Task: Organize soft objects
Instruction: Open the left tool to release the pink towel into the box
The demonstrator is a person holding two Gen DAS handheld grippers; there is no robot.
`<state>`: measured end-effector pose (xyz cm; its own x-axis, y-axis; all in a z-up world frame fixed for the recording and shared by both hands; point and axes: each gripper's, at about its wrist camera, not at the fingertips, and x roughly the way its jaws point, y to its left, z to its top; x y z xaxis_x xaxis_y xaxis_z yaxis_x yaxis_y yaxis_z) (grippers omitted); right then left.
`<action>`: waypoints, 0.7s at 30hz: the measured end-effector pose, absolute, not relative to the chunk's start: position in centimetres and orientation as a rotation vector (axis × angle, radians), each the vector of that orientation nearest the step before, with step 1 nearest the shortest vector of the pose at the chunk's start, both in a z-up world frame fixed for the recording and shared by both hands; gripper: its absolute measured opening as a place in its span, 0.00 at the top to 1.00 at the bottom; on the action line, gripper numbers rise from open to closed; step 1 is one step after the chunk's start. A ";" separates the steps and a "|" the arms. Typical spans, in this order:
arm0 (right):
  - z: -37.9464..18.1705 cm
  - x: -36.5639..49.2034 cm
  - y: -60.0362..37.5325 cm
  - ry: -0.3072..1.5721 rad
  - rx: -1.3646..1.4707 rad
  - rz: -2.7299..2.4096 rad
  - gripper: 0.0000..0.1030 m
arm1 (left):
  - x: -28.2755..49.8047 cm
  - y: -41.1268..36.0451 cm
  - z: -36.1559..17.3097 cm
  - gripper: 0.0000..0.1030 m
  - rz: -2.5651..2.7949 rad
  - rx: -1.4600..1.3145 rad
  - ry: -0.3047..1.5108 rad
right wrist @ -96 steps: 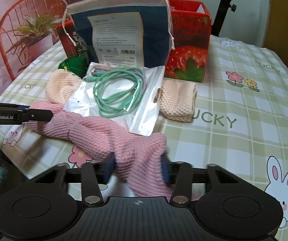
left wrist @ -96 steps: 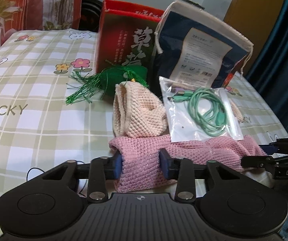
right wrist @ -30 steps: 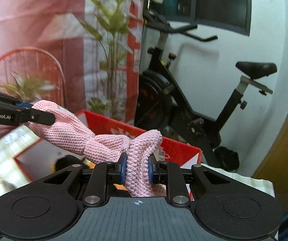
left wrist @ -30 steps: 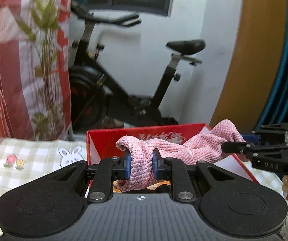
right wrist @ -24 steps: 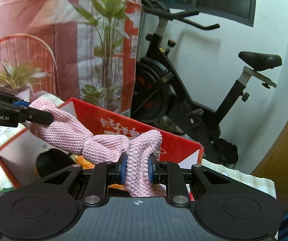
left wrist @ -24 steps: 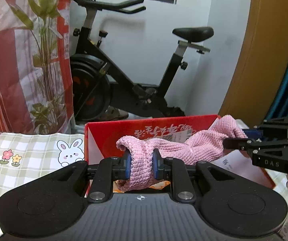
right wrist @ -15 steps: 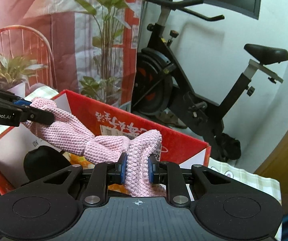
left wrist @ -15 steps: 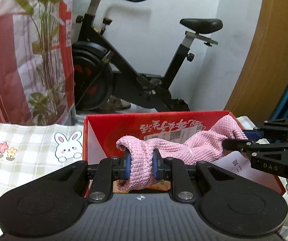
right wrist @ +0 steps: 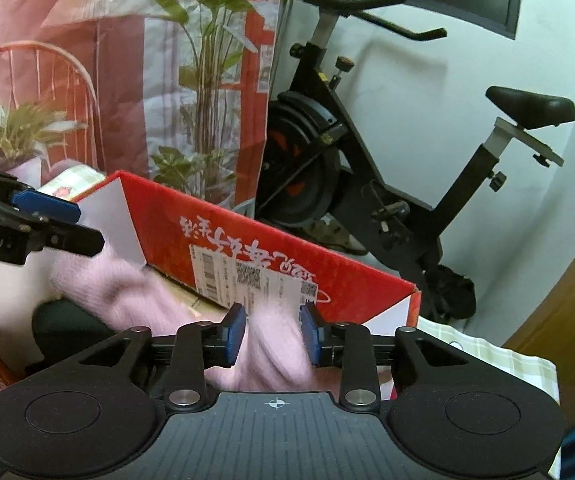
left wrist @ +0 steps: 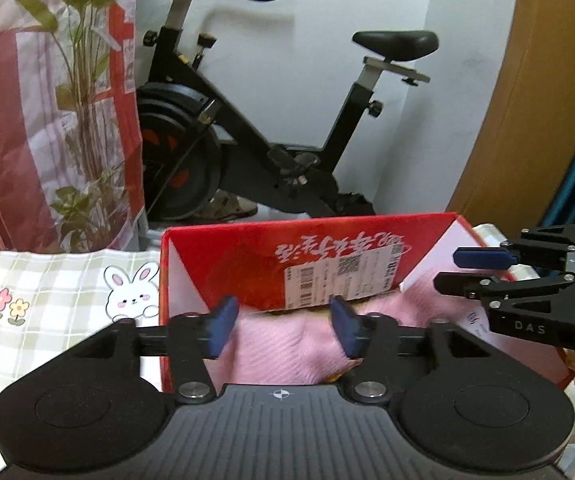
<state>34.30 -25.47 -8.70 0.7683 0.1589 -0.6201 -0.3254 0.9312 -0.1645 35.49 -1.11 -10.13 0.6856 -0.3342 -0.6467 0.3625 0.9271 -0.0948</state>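
The pink knitted cloth (left wrist: 287, 350) is blurred with motion inside the red cardboard box (left wrist: 247, 256), below both grippers. My left gripper (left wrist: 283, 330) is open above the box with the cloth under its pads, not pinched. My right gripper (right wrist: 273, 338) is open too, and the pink cloth (right wrist: 135, 292) shows loose between and below its pads inside the red box (right wrist: 271, 256). Each gripper shows at the edge of the other's view: the right one (left wrist: 483, 270) and the left one (right wrist: 71, 224).
A black soft object (right wrist: 67, 326) lies in the box at the left. The checked tablecloth with rabbits (left wrist: 67, 292) lies left of the box. An exercise bike (left wrist: 255, 152) and a plant-print curtain (left wrist: 47, 100) stand behind the table.
Both grippers have opened and let go of the pink cloth, which has dropped into the red box. Before that they carried it up from the table and over the box.
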 end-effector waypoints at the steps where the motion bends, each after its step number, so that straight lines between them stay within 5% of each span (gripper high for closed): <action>1: -8.5 34.1 -25.5 0.638 -0.264 0.269 0.63 | 35.3 -1.2 -9.9 0.35 -0.395 0.047 0.707; 5: -7.6 33.0 -25.4 0.604 -0.270 0.252 0.42 | 34.1 -1.4 -8.8 0.13 -0.405 0.059 0.668; 10: -6.3 31.4 -25.8 0.562 -0.230 0.227 0.08 | 32.4 -1.2 -7.3 0.03 -0.395 0.065 0.627; 13: -5.5 30.6 -26.1 0.541 -0.197 0.194 0.01 | 31.6 -0.7 -6.5 0.00 -0.376 0.052 0.611; 21: -3.9 27.4 -26.9 0.524 -0.134 0.169 0.00 | 28.4 0.7 -4.6 0.00 -0.346 0.038 0.581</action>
<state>27.41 -26.88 -3.88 0.8525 0.1263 -0.5072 -0.1946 0.9773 -0.0836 28.38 0.71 -4.61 0.7798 -0.3092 -0.5444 0.3306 0.9418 -0.0613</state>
